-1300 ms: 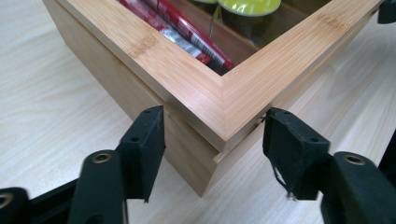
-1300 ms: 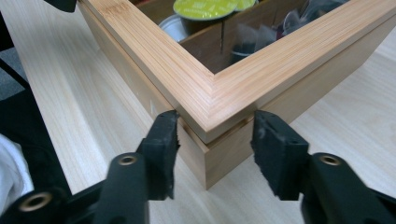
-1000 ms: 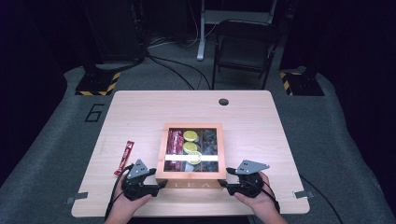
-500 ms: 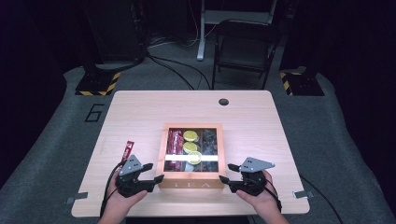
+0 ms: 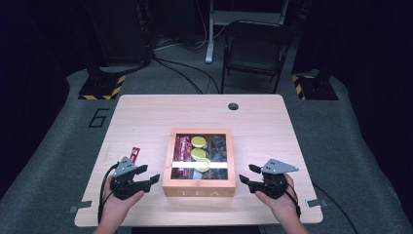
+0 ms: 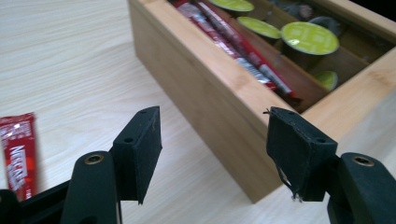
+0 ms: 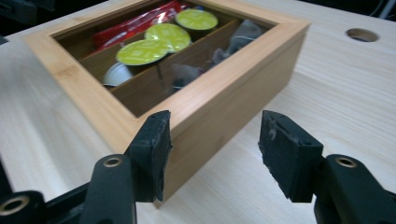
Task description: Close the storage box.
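Left tool (image 5: 152, 179) & right tool (image 5: 245, 174): both open, empty; tea box (image 5: 199, 187) btwn them, just apart.

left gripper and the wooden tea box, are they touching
Apart. In the high view, bare table shows between the left gripper and the wooden tea box; in the left gripper view its open jaws stand short of the box's corner.

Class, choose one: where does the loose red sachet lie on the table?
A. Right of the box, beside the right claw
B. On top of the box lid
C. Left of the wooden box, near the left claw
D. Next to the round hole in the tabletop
C: the red sachet lies flat on the table left of the wooden box, just beyond the left claw.
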The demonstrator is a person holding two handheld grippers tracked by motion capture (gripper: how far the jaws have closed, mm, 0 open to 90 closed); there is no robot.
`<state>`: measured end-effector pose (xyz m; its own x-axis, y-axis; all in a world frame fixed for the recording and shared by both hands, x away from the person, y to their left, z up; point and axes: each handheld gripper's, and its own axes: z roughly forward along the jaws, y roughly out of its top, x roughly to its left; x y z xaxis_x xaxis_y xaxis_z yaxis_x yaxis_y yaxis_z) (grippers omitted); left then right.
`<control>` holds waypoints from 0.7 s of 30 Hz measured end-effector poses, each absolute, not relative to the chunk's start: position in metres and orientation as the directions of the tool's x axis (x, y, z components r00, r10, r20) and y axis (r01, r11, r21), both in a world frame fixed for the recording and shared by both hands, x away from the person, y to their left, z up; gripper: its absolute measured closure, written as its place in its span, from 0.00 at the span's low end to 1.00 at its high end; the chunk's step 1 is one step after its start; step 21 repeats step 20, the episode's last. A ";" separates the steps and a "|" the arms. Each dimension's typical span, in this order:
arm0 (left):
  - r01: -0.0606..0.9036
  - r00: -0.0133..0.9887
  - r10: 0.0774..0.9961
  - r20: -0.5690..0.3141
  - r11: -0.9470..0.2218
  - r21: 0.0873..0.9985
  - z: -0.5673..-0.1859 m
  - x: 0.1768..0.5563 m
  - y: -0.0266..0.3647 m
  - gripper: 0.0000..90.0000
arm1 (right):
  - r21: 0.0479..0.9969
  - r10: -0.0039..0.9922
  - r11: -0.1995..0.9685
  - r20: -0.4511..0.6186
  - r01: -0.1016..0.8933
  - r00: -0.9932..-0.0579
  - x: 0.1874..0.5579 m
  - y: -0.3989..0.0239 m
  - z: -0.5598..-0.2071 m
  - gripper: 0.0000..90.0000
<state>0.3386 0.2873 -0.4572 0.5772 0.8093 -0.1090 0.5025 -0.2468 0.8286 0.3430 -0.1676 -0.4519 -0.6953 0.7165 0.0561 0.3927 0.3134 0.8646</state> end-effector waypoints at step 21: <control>0.545 0.442 0.893 -0.086 -0.191 0.816 -0.460 0.354 0.327 0.38 | 0.877 0.742 0.269 0.075 0.398 -0.667 0.345 -0.184 -0.455 0.46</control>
